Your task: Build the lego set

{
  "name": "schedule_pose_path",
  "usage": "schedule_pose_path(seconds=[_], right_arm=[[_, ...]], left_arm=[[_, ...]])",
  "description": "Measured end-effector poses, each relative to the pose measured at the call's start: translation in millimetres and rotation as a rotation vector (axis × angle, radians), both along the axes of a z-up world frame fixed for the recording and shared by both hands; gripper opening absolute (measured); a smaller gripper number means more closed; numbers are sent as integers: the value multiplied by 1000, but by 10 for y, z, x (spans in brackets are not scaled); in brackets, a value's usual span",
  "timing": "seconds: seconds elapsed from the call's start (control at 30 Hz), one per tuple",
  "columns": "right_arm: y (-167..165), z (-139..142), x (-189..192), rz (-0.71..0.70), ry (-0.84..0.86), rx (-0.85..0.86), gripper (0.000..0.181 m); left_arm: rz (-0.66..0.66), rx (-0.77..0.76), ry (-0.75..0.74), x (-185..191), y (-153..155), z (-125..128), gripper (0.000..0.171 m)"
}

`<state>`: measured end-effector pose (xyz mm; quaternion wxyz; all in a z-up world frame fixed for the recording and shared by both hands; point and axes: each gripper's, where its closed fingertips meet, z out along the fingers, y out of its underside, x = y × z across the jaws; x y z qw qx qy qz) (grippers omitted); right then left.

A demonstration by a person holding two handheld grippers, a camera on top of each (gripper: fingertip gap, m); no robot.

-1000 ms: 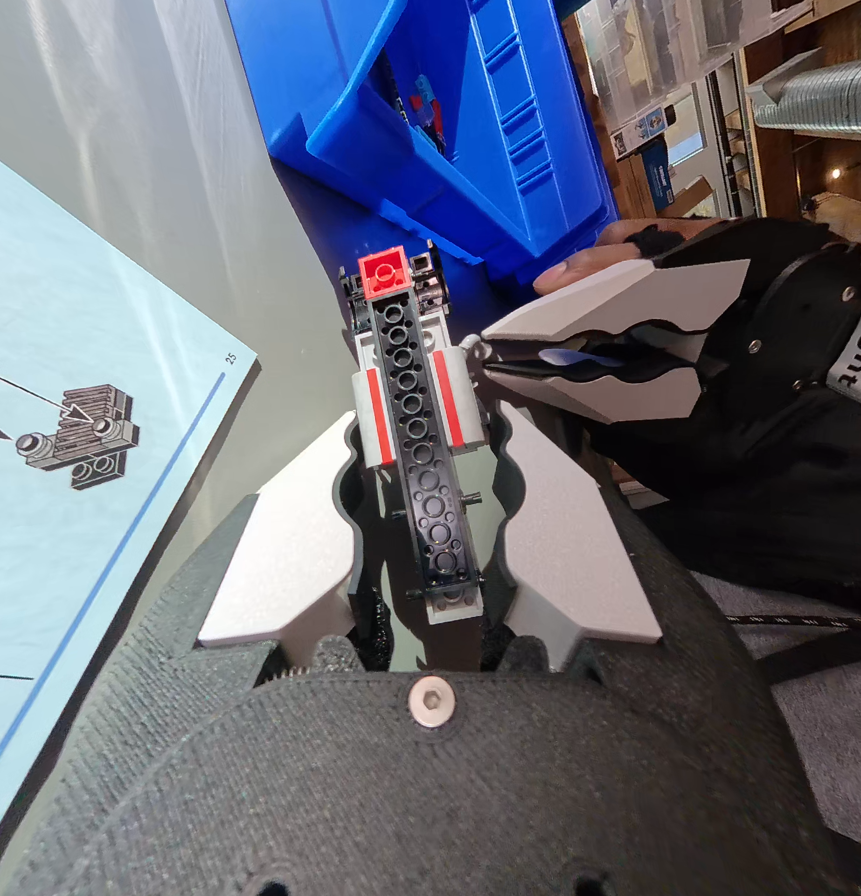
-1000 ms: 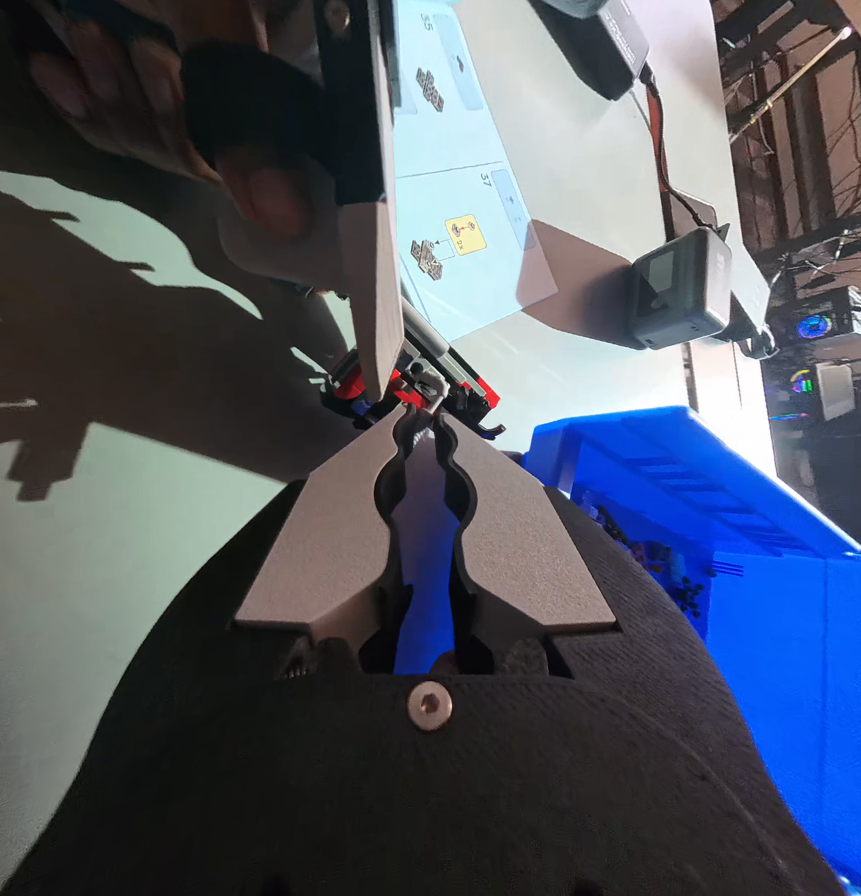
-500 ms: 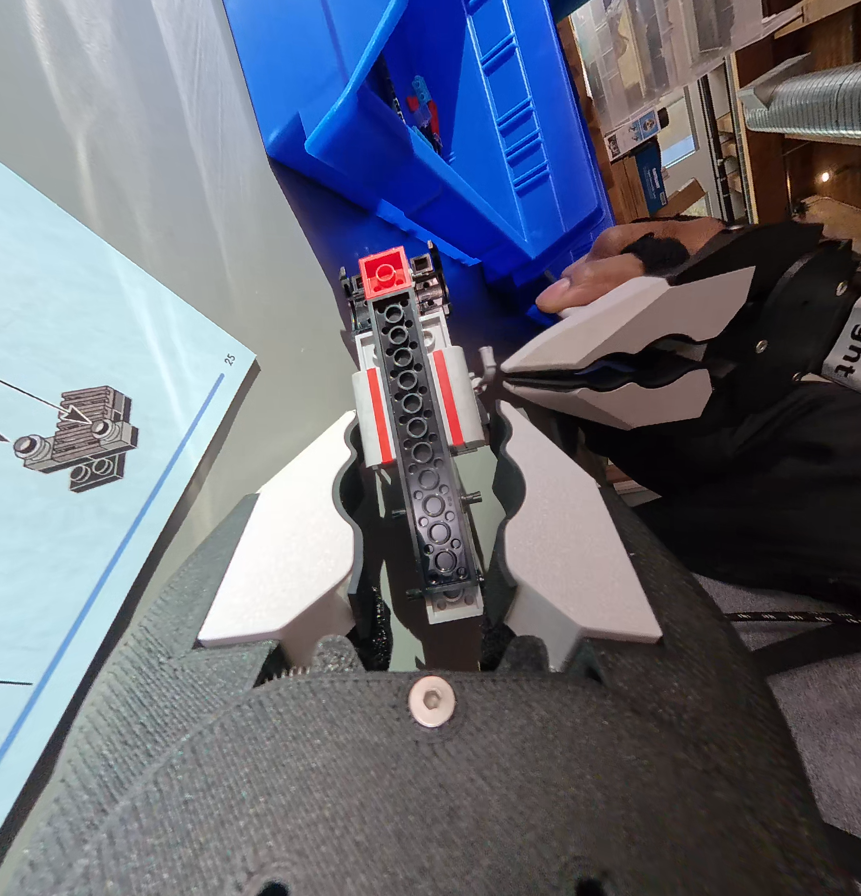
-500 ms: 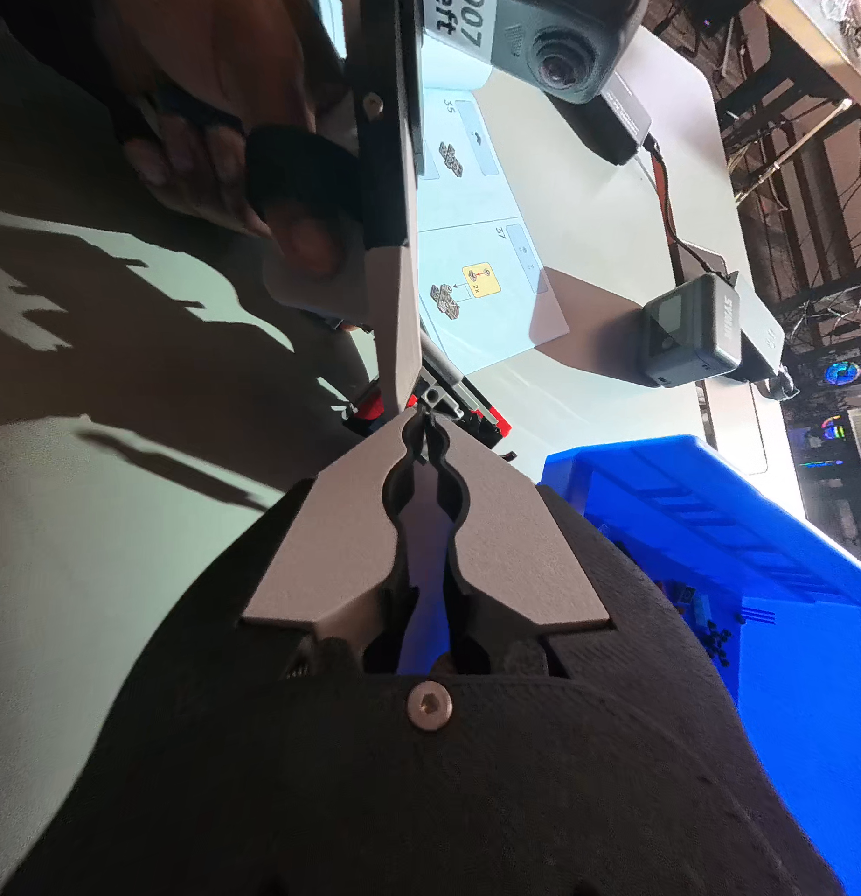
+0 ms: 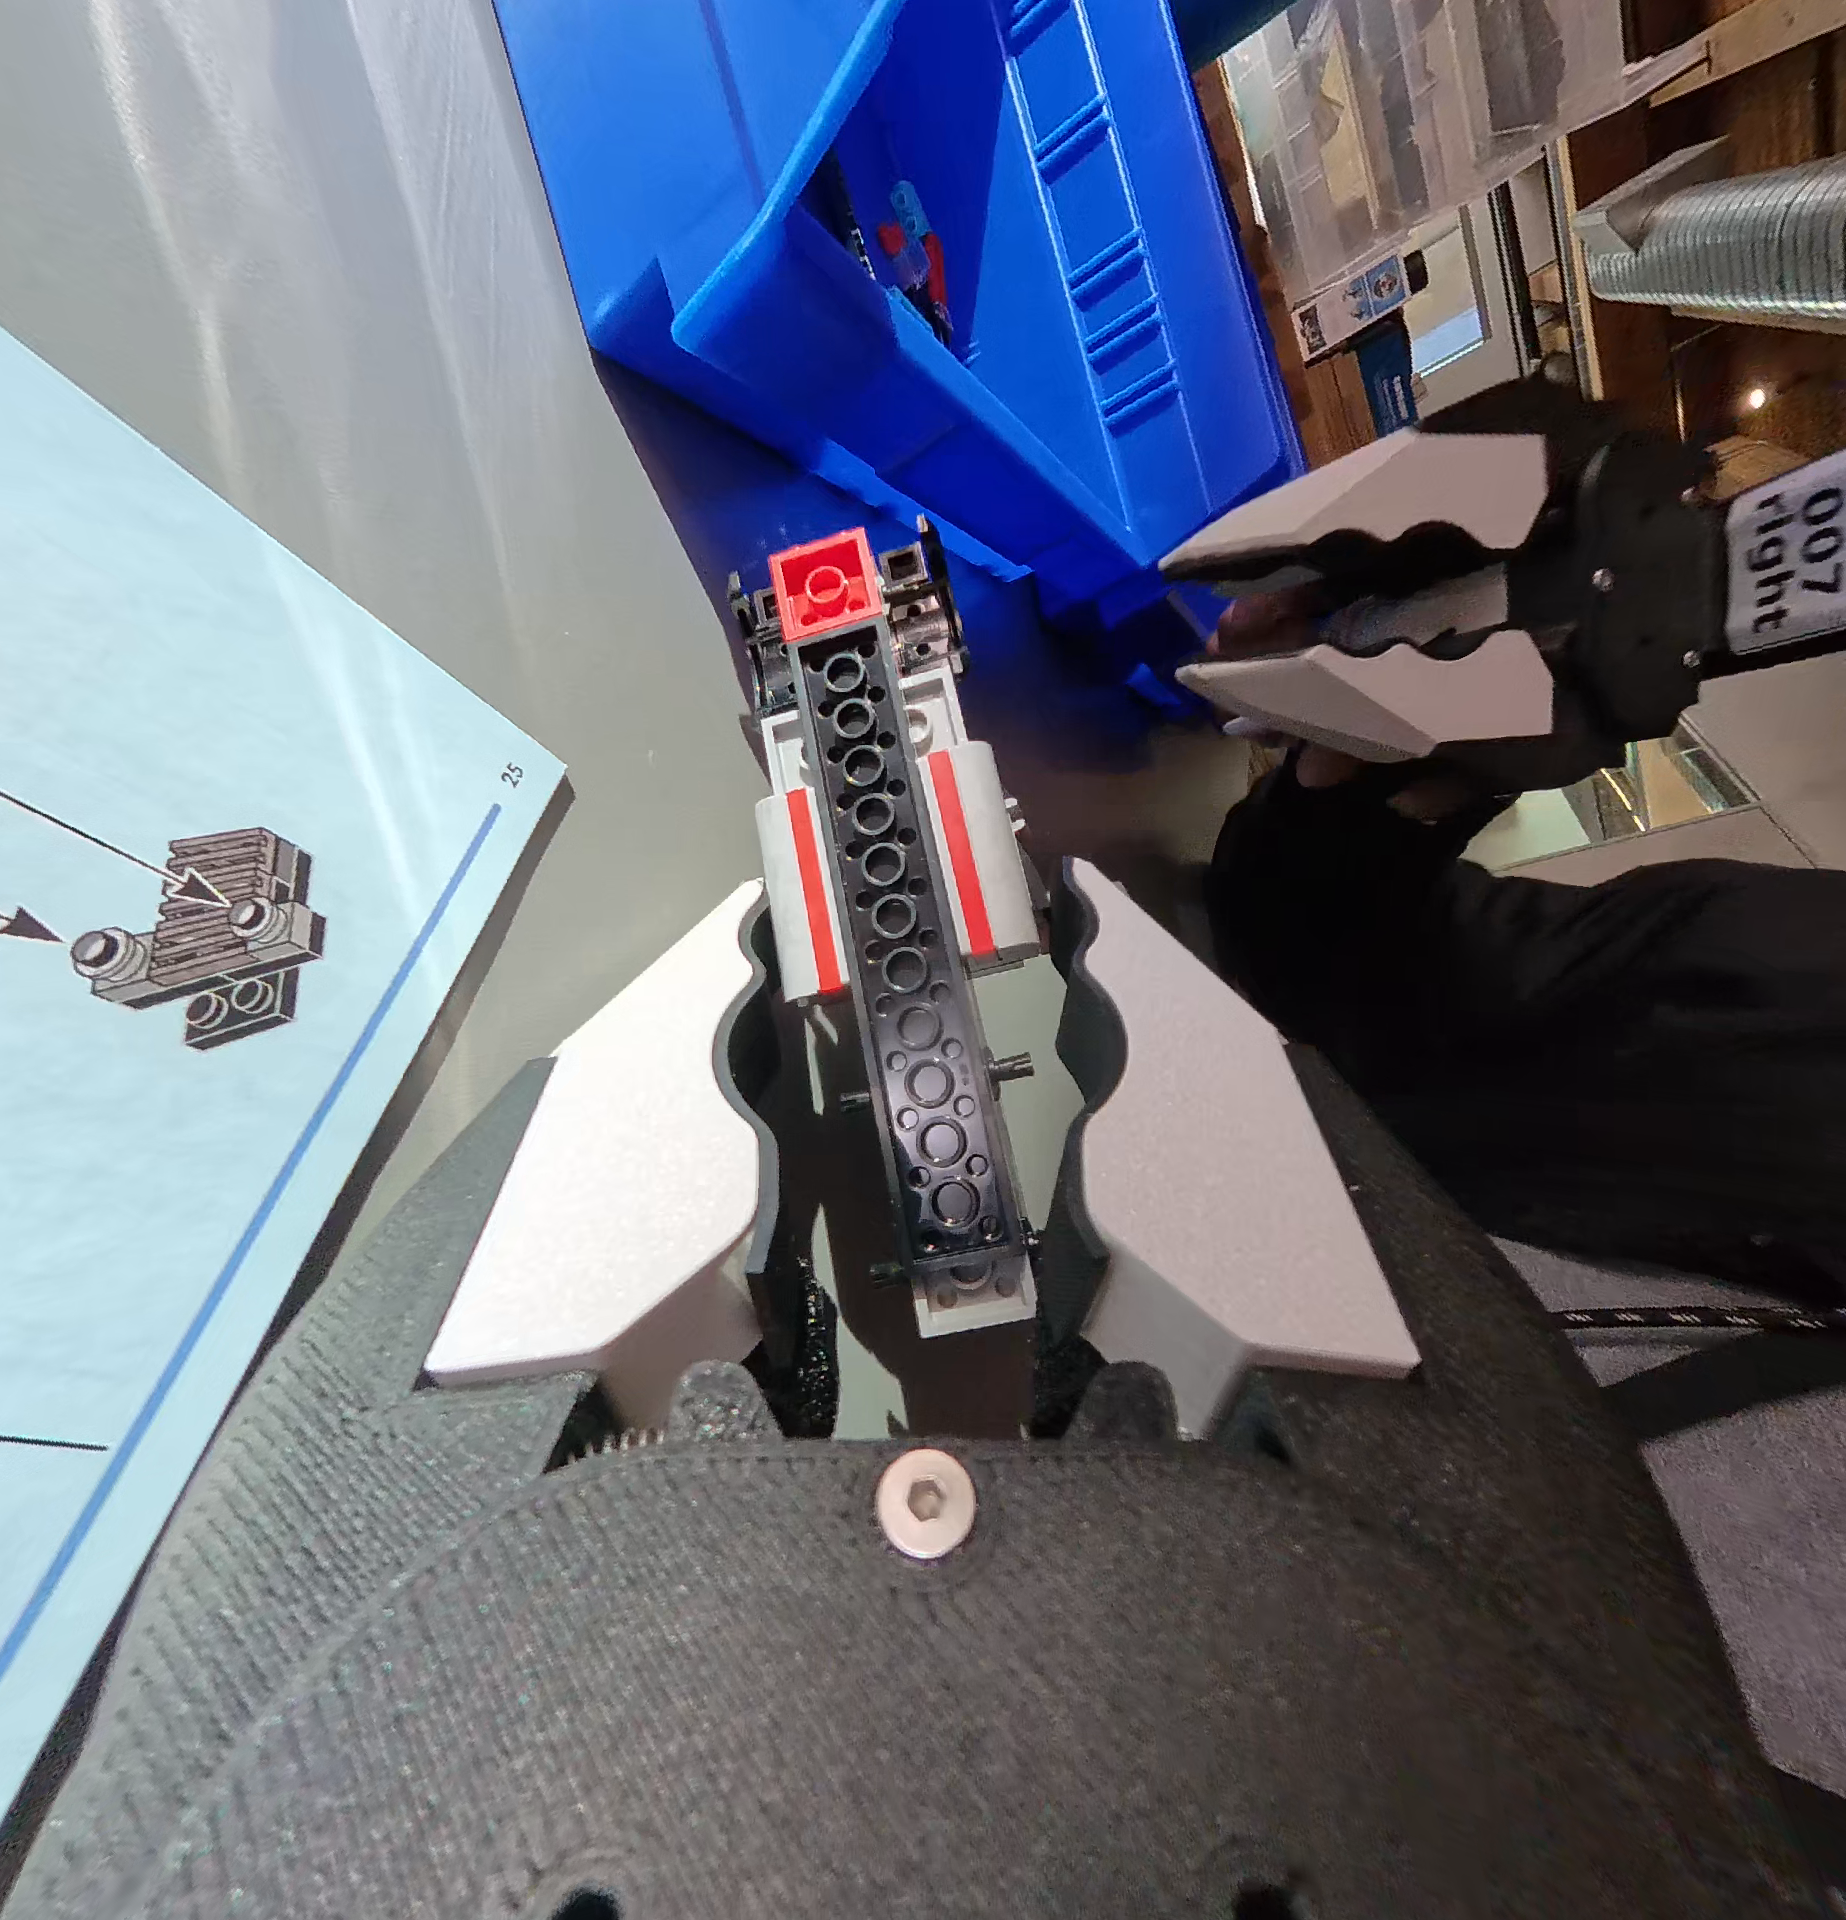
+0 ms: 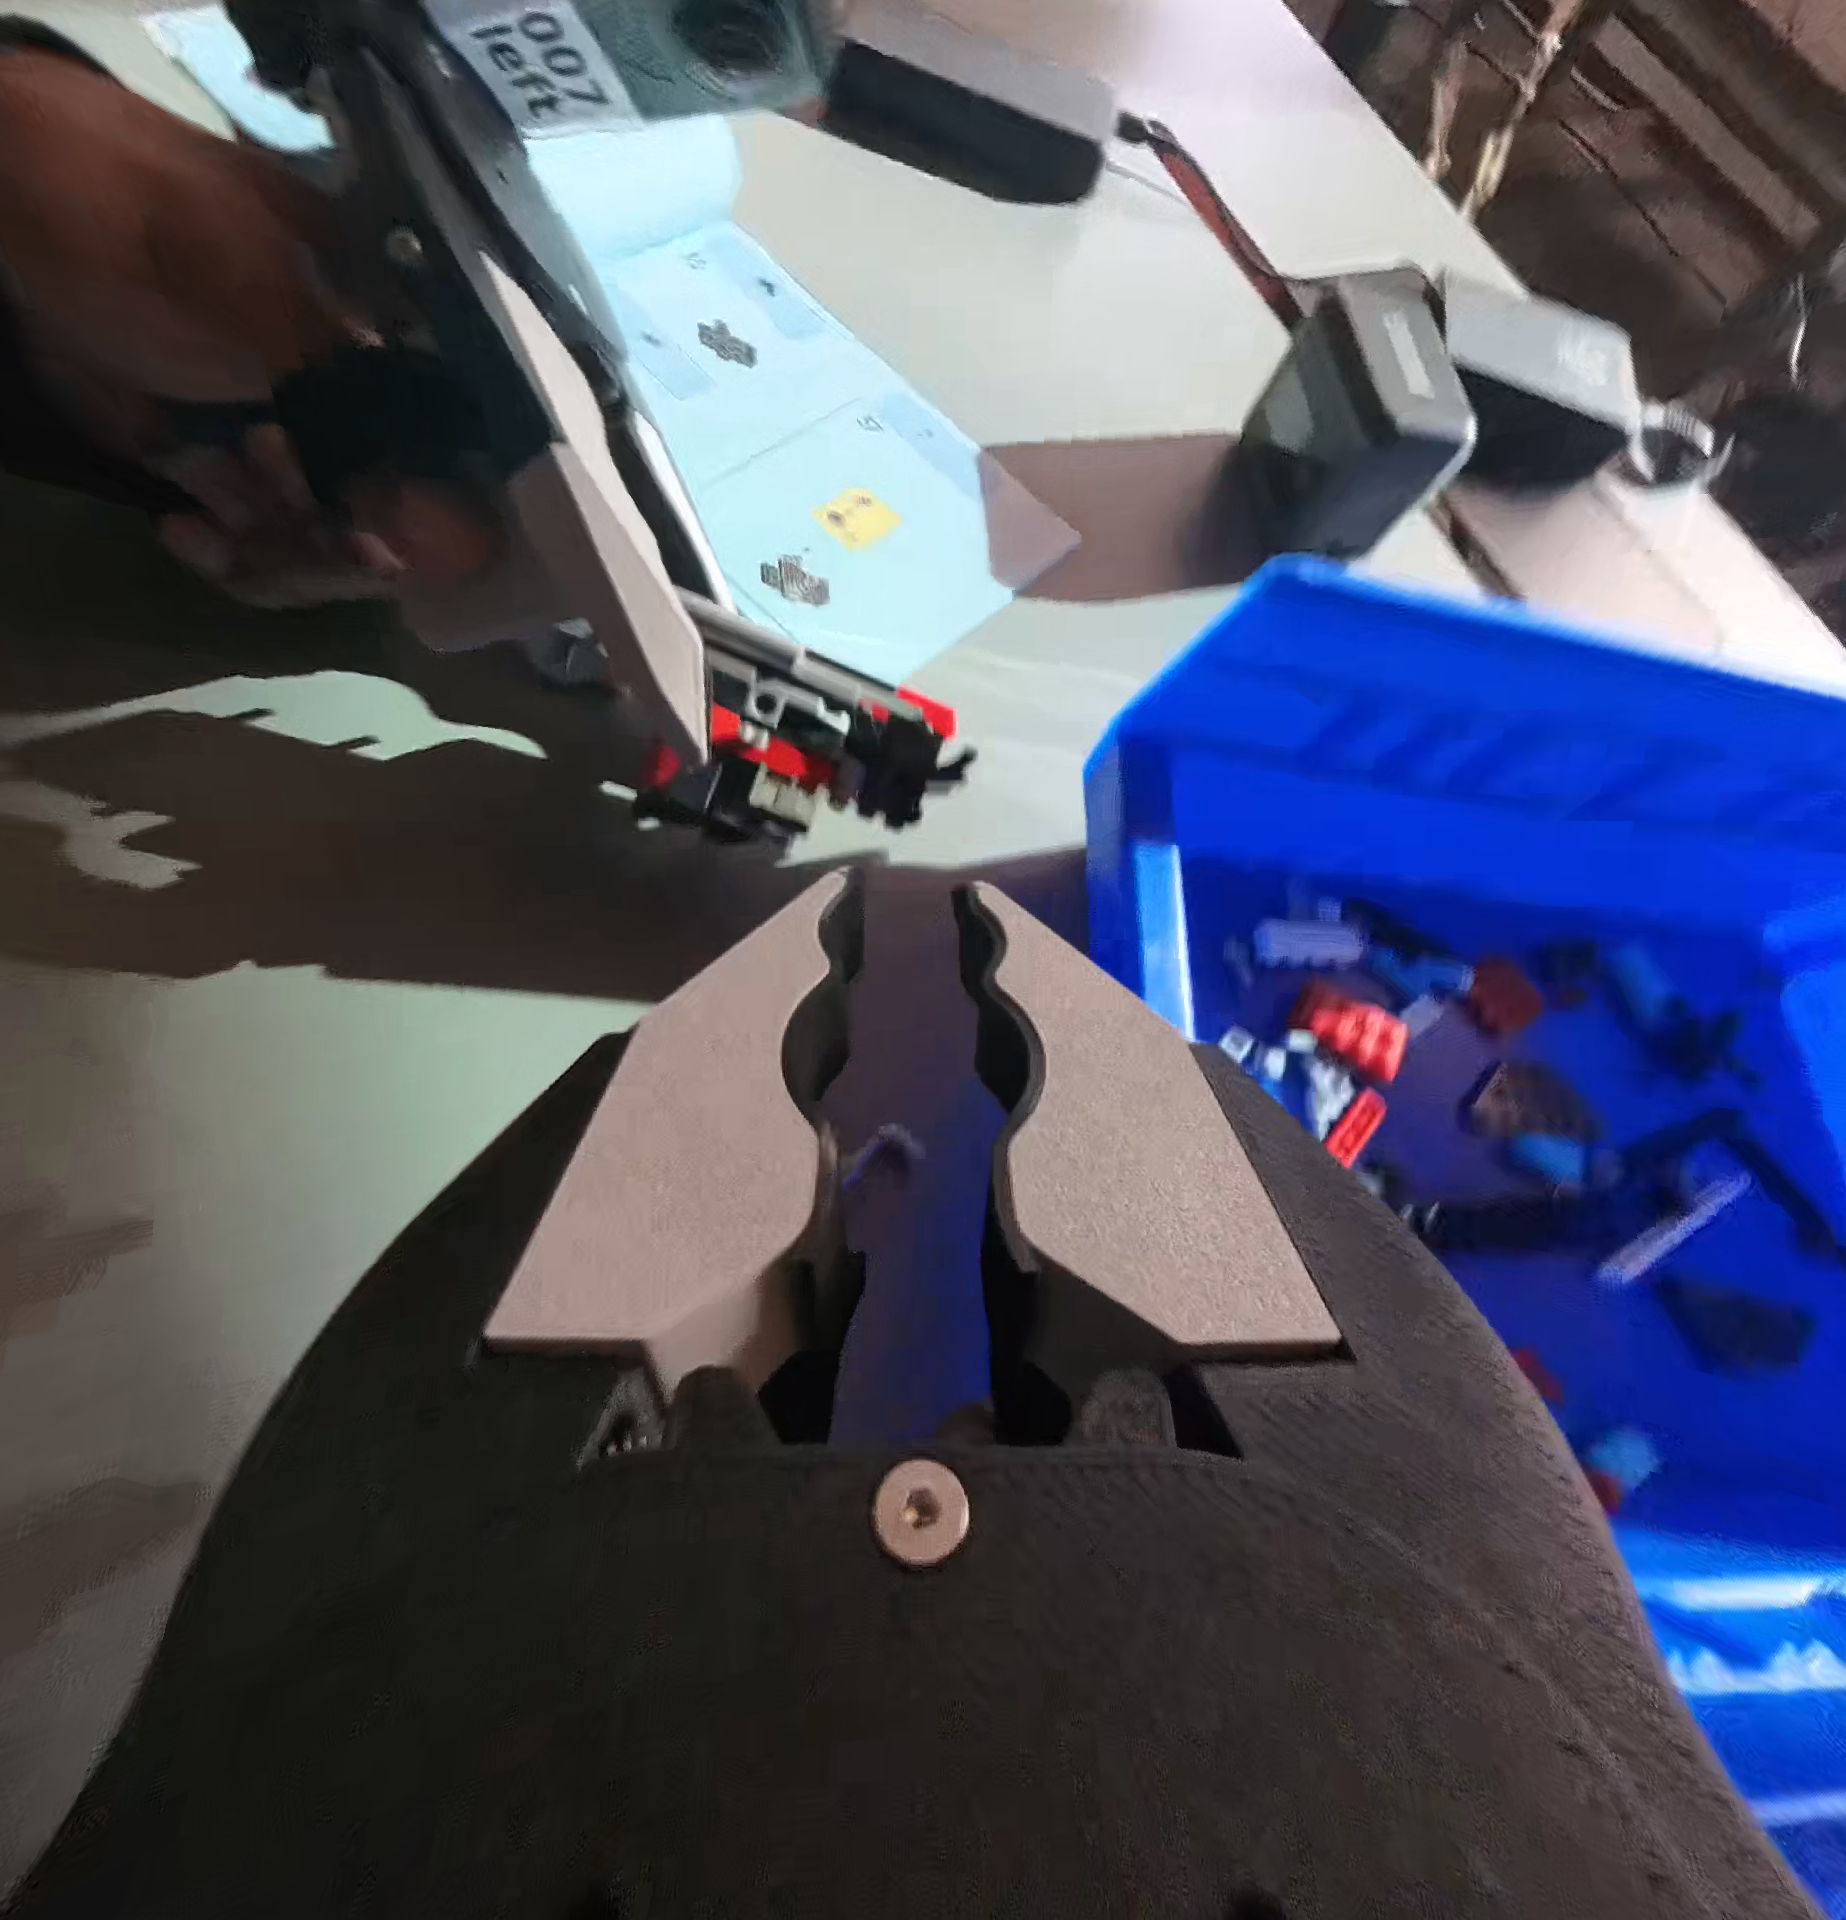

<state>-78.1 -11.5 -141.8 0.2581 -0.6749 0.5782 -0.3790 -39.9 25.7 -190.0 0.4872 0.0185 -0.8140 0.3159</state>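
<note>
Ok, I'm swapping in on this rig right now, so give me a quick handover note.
Left gripper: shut on the model, a long black plate with grey-and-red sides, held over the table.
Right gripper: open, empty, apart from the model, beside the blue bin.
Loose pieces lie in the bin; the manual lies open at left.
Done: model partly built.
Left: likely fetch the next piece.

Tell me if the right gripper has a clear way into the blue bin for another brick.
Probably yes: the right gripper is open and empty beside the blue bin, whose top is uncovered, loose bricks exposed.
</note>
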Motion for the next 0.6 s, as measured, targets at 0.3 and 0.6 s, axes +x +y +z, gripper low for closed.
schedule_pose_path(seconds=[0.3,0.6], right_arm=[[23,-666,-411,-166,166,81,27],[12,-785,-404,-144,222,41,6]], left_arm=[[2,-4,-10,-2,-17,-4,52],[-5,-6,-6,-10,-10,3,52]])
